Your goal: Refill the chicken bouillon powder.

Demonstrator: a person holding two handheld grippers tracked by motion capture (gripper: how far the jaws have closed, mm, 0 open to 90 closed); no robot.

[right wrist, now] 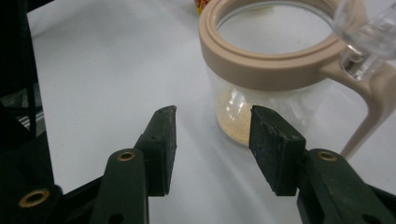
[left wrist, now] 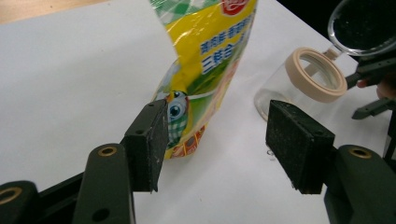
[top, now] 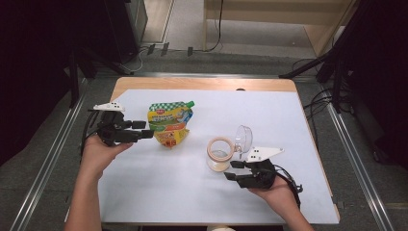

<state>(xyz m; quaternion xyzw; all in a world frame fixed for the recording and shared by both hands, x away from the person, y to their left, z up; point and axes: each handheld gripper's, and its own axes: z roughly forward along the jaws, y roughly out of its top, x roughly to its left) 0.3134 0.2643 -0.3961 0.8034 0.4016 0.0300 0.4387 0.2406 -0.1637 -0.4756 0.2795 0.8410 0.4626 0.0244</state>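
Observation:
A yellow and green pouch point(top: 169, 125) with a green spout lies flat on the white table cover. My left gripper point(top: 148, 130) is open beside the pouch's left edge; in the left gripper view the pouch point(left wrist: 201, 70) sits just beyond the open gripper point(left wrist: 217, 140). A clear jar point(top: 220, 155) with a beige rim stands right of centre, its clear hinged lid point(top: 243, 138) flipped open. The jar point(right wrist: 261, 93) holds a little tan powder at its bottom. My right gripper point(top: 232, 170) is open just in front of the jar, also seen as the gripper point(right wrist: 212, 140).
The white cover point(top: 192, 192) spans most of the wooden table point(top: 202, 84). Metal rails point(top: 53, 144) run along both sides, with cables and stands on the floor beyond.

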